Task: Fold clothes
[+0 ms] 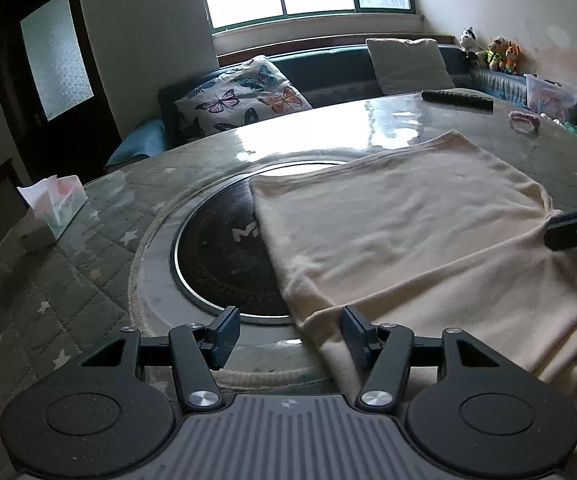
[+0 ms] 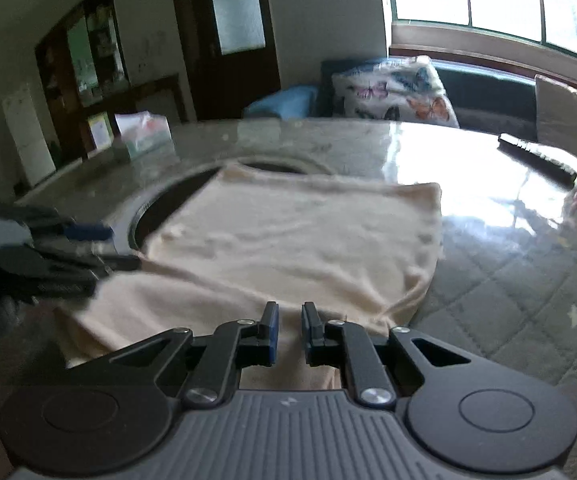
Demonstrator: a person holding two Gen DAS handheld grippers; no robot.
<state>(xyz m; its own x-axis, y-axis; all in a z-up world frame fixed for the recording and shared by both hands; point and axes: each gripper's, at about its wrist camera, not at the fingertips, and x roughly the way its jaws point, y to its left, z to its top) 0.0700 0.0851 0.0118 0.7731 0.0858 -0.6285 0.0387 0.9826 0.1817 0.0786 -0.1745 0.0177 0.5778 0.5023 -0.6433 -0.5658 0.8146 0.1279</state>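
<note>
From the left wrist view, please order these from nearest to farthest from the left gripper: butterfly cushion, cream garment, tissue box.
1. cream garment, just ahead of the left gripper, right side.
2. tissue box, far left on the table.
3. butterfly cushion, beyond the table, on the sofa.

Home living room — sofa (image 1: 328,76), butterfly cushion (image 1: 240,98).

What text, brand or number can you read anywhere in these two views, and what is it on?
"M": a pale letter on the black round cooktop set in the table; the cream garment covers the rest.
Tissue box: its print is too blurred to read.
Nothing else is legible in either view.
</note>
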